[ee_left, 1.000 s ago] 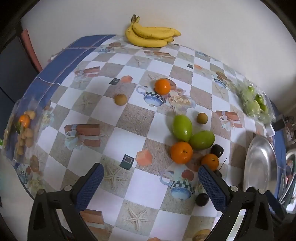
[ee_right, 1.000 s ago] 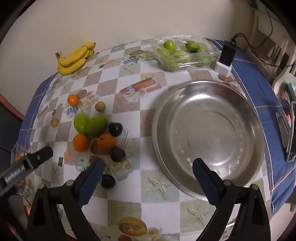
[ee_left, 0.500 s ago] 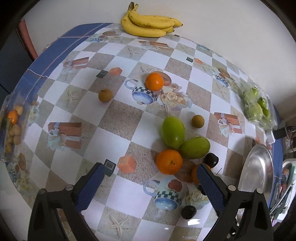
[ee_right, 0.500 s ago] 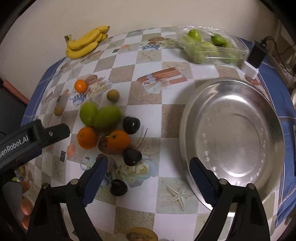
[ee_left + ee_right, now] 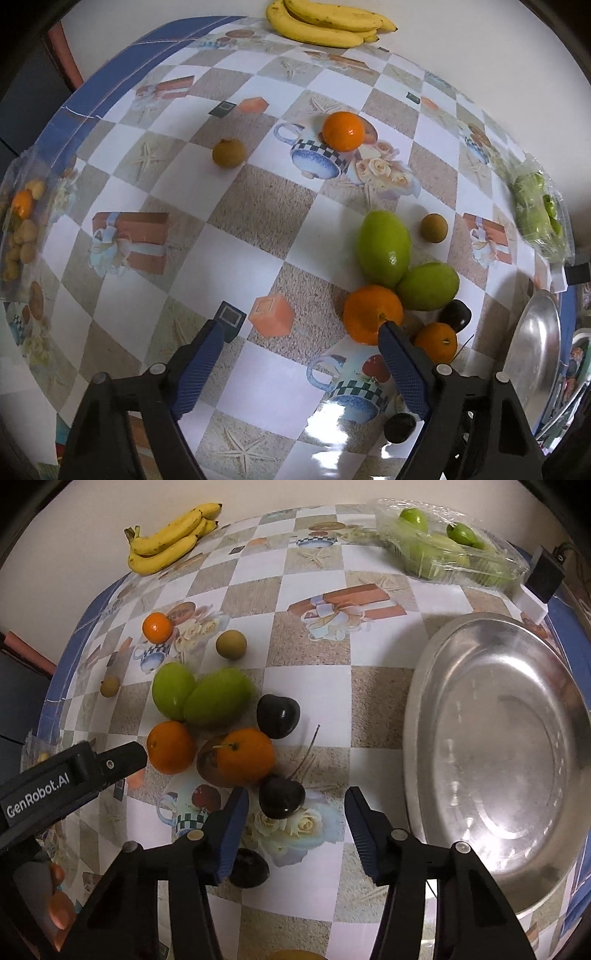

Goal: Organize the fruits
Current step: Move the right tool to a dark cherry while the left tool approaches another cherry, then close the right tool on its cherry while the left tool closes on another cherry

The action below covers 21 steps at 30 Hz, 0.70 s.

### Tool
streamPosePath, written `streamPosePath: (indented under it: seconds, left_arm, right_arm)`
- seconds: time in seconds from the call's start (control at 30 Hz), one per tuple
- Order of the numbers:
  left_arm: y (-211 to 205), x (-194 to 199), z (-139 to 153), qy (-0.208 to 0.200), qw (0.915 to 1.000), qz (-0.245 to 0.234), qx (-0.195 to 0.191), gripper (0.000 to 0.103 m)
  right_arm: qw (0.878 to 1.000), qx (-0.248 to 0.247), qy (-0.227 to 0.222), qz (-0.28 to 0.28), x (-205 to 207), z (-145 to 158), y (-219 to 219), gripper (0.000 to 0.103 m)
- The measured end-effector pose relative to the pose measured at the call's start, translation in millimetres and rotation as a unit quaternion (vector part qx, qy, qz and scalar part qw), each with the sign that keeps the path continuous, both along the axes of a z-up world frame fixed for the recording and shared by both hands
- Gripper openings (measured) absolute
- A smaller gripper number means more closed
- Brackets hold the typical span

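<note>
Between the closing, still-unclenched right gripper (image 5: 293,805) lies a glossy dark cherry (image 5: 281,797), stem attached.

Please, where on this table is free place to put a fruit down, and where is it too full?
The metal bowl is bare inside. The cloth is also free between the dark cherry and the bowl, and between the bananas and the plastic box of green fruit. It is crowded around the two green mangoes and the oranges.
</note>
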<state>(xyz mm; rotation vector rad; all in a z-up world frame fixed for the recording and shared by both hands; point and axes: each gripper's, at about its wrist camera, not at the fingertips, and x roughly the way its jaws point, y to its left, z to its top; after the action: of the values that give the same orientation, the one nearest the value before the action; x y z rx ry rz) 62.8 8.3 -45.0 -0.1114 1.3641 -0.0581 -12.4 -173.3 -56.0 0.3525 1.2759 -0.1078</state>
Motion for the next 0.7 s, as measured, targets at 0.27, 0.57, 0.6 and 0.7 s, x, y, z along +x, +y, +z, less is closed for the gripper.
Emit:
streamPosePath:
  seconds: [0.27, 0.57, 0.6, 0.7]
  left_arm:
    - [-3.0, -0.2, -2.4, 0.003, 1.0000, -0.006, 0.004, 0.087]
    - [-4.6, -1.1, -0.7, 0.004, 1.0000, -0.007, 0.000, 0.087]
    - [-5.4, -1.6, 0.0, 0.003, 1.0000, -0.009, -0.001, 0.087]
    - [-8.2, -4.1, 3.1, 0.000, 0.9999, -0.015, -0.005, 0.087]
  right_arm:
    - [1.000, -0.011, 0.007, 0.020, 7.4, -5.6, 12.4, 0.038]
    - [1.000, -0.007, 0.006, 0.021, 6.1, -4.7, 12.1, 0.028]
    - [1.000, -0.005, 0.005, 0.020, 5.4, -3.2, 11.9, 0.027]
    - [1.000, -0.003, 0.001, 0.016, 0.3, 2.8, 10.0, 0.027]
